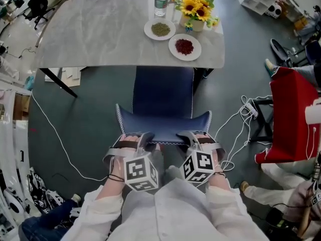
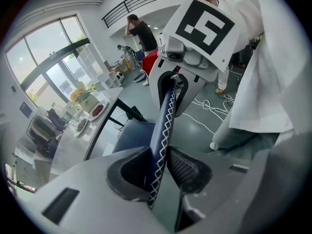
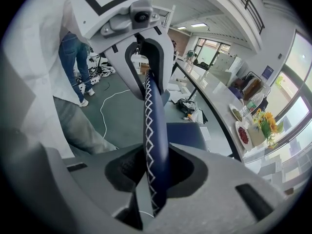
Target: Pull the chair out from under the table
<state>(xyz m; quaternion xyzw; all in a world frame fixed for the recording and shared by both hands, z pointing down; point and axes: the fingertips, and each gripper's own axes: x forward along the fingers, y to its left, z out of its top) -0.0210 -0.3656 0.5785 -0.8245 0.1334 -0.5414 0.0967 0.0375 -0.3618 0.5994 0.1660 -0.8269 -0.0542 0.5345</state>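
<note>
Left claw (image 2: 158, 172) clamping chair (image 2: 164, 113), grey floor (image 2: 197, 128)

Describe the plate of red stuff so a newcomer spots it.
Find the grey table, then its right end by the sunflowers. Two white plates sit there: the plate with red bits lies nearer the table's front edge, while the plate with green bits sits further back, left.

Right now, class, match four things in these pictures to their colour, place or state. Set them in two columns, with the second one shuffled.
1 chair
2 sunflowers
3 left gripper
4 plate nearest the chair

A yellow, on the table
B shut on the chair
C dark blue, seat partly under the table
D white, holding red bits

Pairs: 1-C, 2-A, 3-B, 4-D
</note>
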